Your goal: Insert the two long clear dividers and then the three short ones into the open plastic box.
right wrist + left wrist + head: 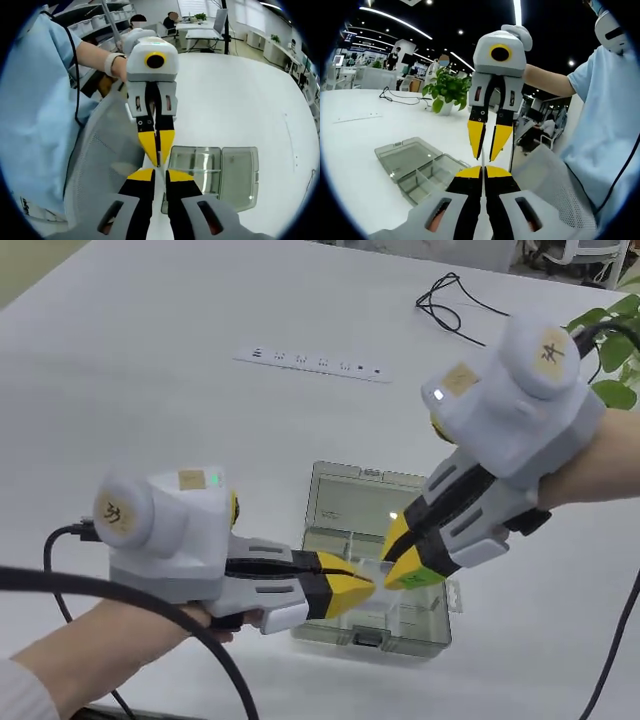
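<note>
left gripper (362,586) pinches a clear divider (482,160) above the open box (345,495); right gripper (394,560) slightly spread. we judge a skewed handover could drop it off its slots.

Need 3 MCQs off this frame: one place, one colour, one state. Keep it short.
1. Where do the two grippers' tips come together?
A) over the open box
B) over the power strip
C) beside the plant

2. What colour are the jaw tips?
A) red
B) yellow
C) blue

3. How is the box's lid?
A) latched shut
B) half raised
C) open, lying flat on the table

Key:
1 A: the left gripper and the right gripper come together above the plastic box.
2 B: both pairs of tips are yellow in the head view and in both gripper views.
3 C: the lid lies flat behind the box's tray.
</note>
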`<state>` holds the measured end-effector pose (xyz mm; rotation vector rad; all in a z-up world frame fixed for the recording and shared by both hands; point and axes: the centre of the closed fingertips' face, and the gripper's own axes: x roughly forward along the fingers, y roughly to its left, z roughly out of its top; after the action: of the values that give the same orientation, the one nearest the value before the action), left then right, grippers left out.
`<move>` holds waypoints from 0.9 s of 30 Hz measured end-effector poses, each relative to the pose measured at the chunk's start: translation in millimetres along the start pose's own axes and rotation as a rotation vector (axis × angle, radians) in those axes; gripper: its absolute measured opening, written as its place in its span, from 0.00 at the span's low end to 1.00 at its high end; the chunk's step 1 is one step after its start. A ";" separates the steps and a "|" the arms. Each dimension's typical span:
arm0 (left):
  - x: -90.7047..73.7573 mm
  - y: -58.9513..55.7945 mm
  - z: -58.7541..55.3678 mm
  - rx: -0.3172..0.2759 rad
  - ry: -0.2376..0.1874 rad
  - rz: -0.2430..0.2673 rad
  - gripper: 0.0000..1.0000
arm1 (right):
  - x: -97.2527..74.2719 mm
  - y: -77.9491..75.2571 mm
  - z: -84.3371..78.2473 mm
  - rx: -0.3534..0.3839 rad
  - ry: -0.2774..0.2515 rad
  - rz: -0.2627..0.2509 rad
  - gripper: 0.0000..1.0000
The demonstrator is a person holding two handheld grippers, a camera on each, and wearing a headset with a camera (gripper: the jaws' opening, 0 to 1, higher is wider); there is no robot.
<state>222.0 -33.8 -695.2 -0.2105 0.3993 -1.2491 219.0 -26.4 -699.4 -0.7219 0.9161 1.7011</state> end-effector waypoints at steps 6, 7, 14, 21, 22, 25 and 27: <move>1.6 -3.4 -2.6 0.005 -0.003 -0.008 0.00 | 3.3 0.7 -2.7 -0.012 0.024 0.013 0.05; 1.6 -3.6 -3.1 0.001 -0.003 -0.008 0.00 | 3.4 1.7 -3.1 -0.008 0.027 0.017 0.04; 2.4 -3.5 -6.3 0.012 0.024 -0.007 0.00 | 7.1 5.3 -2.9 -0.011 0.060 0.017 0.02; 0.9 0.3 -7.9 0.013 0.042 0.007 0.00 | 8.0 0.7 -3.4 -0.014 0.076 -0.001 0.02; 0.5 1.6 -7.9 0.009 0.043 0.012 0.00 | 8.3 0.2 -3.2 -0.024 0.074 -0.006 0.02; -0.6 4.3 -8.0 0.004 0.044 0.027 0.00 | 8.9 -0.8 -4.7 -0.014 0.072 -0.011 0.02; -2.7 7.1 -7.5 -0.012 0.039 0.039 0.04 | 8.3 -7.4 -12.6 -0.016 0.097 -0.039 0.02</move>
<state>224.5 -28.5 -704.2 -0.1880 0.4423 -1.2143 224.0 -31.6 -714.5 -0.8340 0.9503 1.6528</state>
